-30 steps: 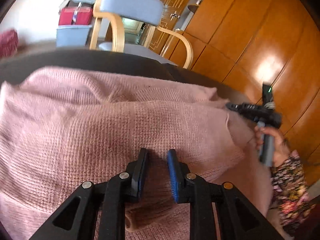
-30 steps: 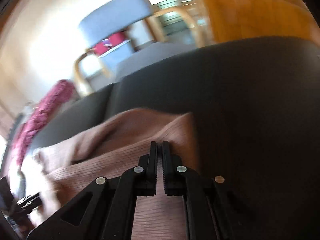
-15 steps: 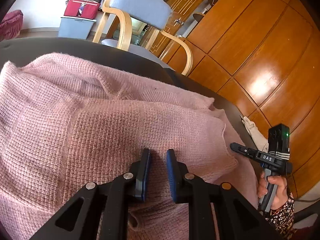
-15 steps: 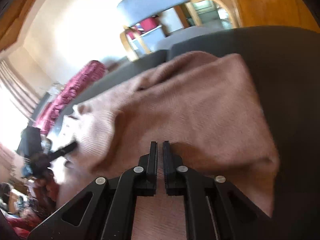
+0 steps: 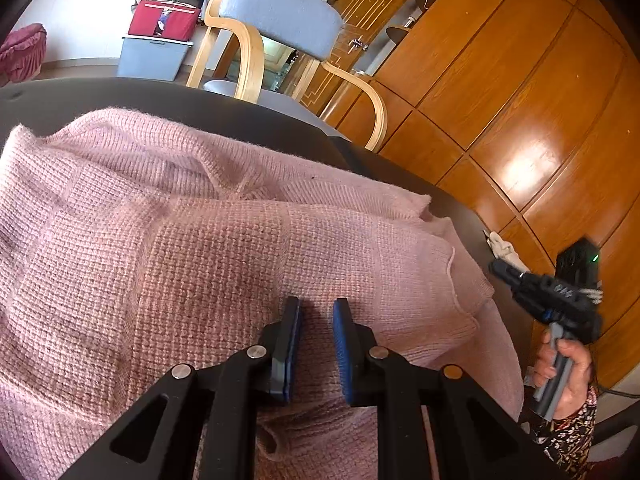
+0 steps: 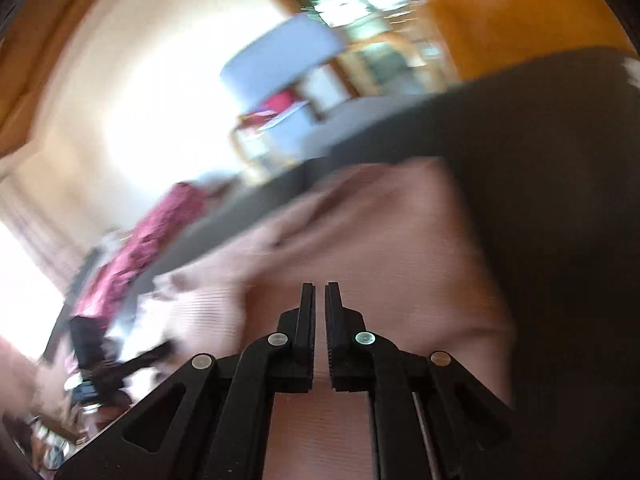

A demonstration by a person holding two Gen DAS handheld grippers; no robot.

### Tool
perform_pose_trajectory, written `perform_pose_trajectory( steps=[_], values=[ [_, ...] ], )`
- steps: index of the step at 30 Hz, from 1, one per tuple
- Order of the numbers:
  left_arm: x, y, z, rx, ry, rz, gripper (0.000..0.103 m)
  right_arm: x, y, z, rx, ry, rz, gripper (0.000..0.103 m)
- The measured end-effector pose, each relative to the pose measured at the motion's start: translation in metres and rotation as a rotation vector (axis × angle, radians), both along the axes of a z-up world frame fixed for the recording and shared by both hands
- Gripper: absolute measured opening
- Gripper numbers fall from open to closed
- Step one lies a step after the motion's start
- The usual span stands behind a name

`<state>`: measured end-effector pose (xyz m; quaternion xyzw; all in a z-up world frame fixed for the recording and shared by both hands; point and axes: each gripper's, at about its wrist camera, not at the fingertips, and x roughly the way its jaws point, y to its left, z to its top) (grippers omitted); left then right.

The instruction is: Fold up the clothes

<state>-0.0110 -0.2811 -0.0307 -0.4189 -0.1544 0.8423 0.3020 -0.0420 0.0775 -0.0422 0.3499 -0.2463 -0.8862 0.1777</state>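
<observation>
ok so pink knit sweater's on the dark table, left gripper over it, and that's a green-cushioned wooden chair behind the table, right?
Not quite: the chair has a blue-grey cushioned back, not green, as the left wrist view shows. The rest holds: the pink knit sweater lies on the dark table, with the left gripper over it.

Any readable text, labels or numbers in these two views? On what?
No text can be read in either view.
White lettering on the body of the right gripper: blurred, unreadable.
Small mark on the front of the red bag: too small to read.
Right wrist view: motion-blurred, no text visible.
Only sign: a lit green light on the right gripper's camera block.
</observation>
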Motion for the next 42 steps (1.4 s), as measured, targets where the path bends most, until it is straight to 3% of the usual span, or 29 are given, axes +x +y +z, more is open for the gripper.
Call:
perform_pose_trajectory(
  steps=[3, 6, 9, 10, 13, 16, 19, 22, 24, 26, 29, 32, 36, 42],
  values=[
    [-0.001, 0.002, -0.001, -0.003, 0.002, 0.001, 0.017, -0.019, -0.063, 0.006, 0.032, 0.019, 0.173, 0.006],
    [-0.002, 0.003, -0.001, -0.005, 0.004, 0.003, 0.017, -0.039, -0.1, -0.002, 0.074, -0.004, 0.241, 0.006],
    [-0.003, 0.001, -0.001, 0.002, 0.003, 0.002, 0.017, -0.055, -0.101, -0.018, 0.12, -0.047, 0.204, 0.006],
    [-0.004, 0.0, -0.001, 0.004, 0.002, 0.002, 0.017, -0.059, -0.094, -0.024, 0.141, -0.061, 0.178, 0.0],
    [-0.006, -0.001, -0.001, 0.008, 0.0, 0.001, 0.017, -0.05, -0.065, -0.029, 0.109, -0.077, 0.093, 0.0],
    [-0.007, -0.001, -0.002, 0.011, -0.001, 0.001, 0.017, -0.042, -0.058, -0.022, 0.251, -0.097, -0.025, 0.006],
    [-0.007, -0.002, -0.001, 0.012, -0.001, 0.002, 0.017, -0.03, -0.08, -0.004, 0.176, -0.003, 0.065, 0.007],
    [-0.006, -0.001, 0.003, 0.009, -0.003, 0.012, 0.018, -0.028, -0.119, 0.007, 0.195, 0.079, 0.176, 0.007],
    [-0.01, -0.005, 0.006, 0.02, -0.018, 0.017, 0.018, -0.036, -0.152, 0.002, 0.225, 0.072, 0.27, 0.007],
    [-0.016, -0.015, 0.01, 0.01, -0.011, 0.049, 0.02, -0.042, -0.169, -0.011, 0.284, 0.03, 0.284, 0.007],
    [-0.034, -0.042, 0.011, -0.042, 0.004, 0.134, 0.02, -0.04, -0.176, -0.014, 0.339, 0.04, 0.274, 0.007],
    [-0.061, -0.077, 0.001, -0.071, -0.04, 0.209, 0.02, -0.037, -0.179, -0.015, 0.379, 0.048, 0.266, 0.007],
    [-0.084, -0.121, -0.015, 0.12, -0.114, 0.213, 0.014, -0.034, -0.174, -0.013, 0.39, 0.051, 0.265, 0.007],
    [-0.096, -0.17, -0.018, 0.162, -0.092, 0.372, 0.013, -0.037, -0.178, -0.018, 0.357, 0.041, 0.267, 0.007]
  ],
)
